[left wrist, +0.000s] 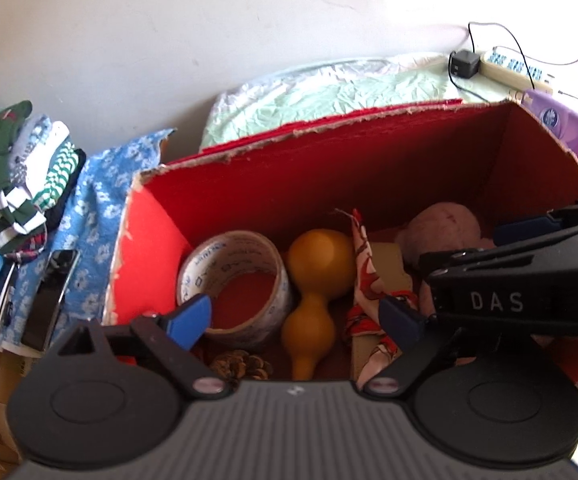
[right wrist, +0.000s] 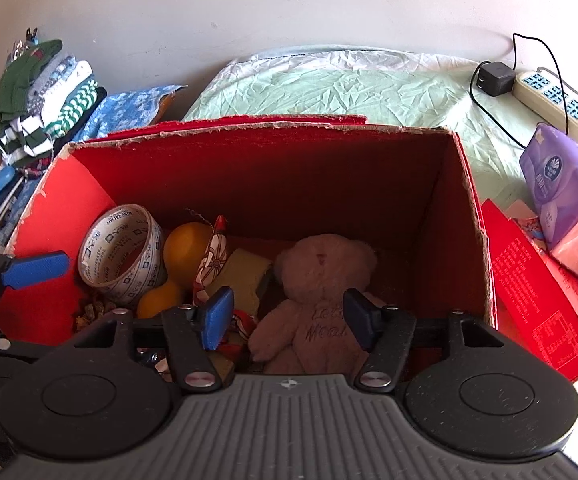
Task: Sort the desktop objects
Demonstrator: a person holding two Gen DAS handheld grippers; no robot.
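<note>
- A red box (right wrist: 273,168) is sitting on the bed, holding everything.
- A pink teddy bear (right wrist: 321,304) is lying at the box's right end.
- A tape roll (left wrist: 241,276) is leaning at its left end.
- Left tool (left wrist: 295,316) and right tool (right wrist: 289,316) are gaping wide, gripping nothing.

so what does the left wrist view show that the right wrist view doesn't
Only the left wrist view: a black phone left of the red box, and the whole pine cone by the near wall.

Only the right wrist view: the teddy bear in full with writing on its belly, and a flat red carton right of the box.

Both: the tape roll, yellow gourd, folded clothes and power strip.
</note>
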